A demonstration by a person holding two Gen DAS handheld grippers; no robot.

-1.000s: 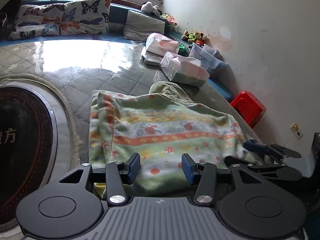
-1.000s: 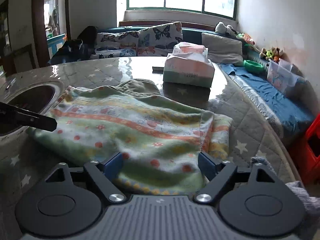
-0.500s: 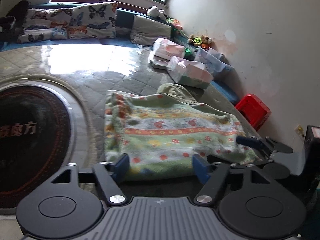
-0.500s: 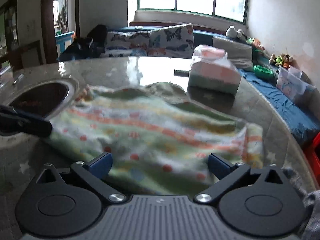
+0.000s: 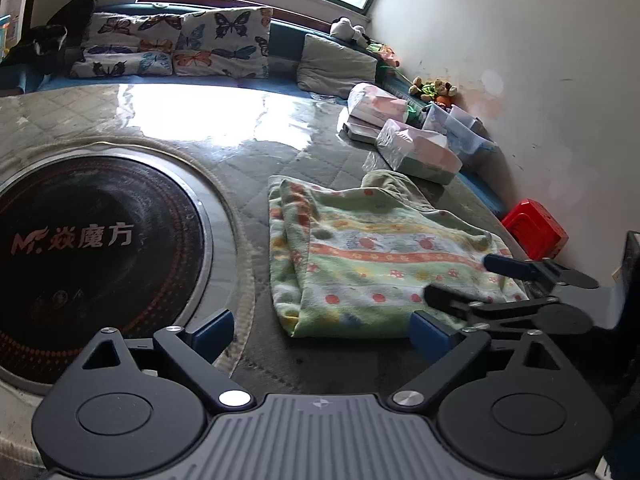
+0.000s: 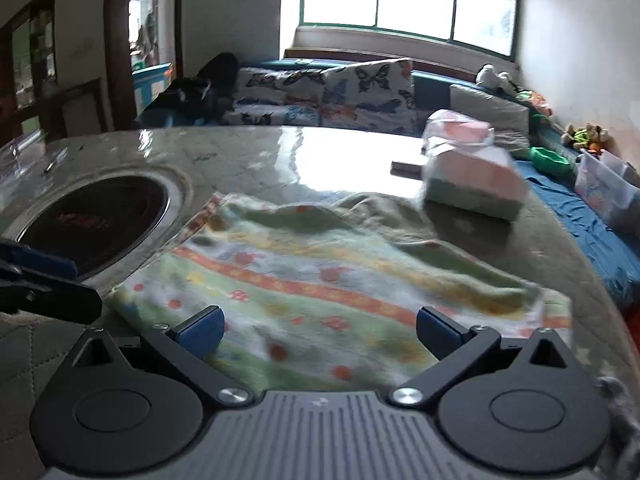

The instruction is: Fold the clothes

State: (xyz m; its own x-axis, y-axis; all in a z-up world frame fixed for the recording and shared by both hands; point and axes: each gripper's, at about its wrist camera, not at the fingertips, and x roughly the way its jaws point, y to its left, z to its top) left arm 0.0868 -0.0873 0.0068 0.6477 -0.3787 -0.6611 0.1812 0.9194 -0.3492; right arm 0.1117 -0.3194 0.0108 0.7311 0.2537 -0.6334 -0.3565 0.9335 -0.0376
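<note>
**Garment folded and lying free, both tongs empty**

The garment (image 5: 380, 264), a green fleece piece with orange and yellow printed bands, lies on the counter (image 5: 280, 152) just right of the round black cooktop (image 5: 92, 248) set into it. It is already doubled: a folded edge runs down its left side in the left wrist view, layers show at that edge, and a plain olive part pokes out at the far end.

The left tongs (image 5: 322, 330) sit at the near hem; their jaws are opening, and no cloth lies between them. The right tongs (image 6: 320, 330) stand wide apart over the near right part of the garment, gripping nothing. In the left view the right tongs reach in from the right, over the garment's right edge.

Judging from this, at least one fold is done and the cloth has been let go. What is left is likely another fold to make the bundle more compact, and tucking in the olive part. Tissue packs (image 5: 420, 152) lie just beyond the garment, well clear of the work.
</note>
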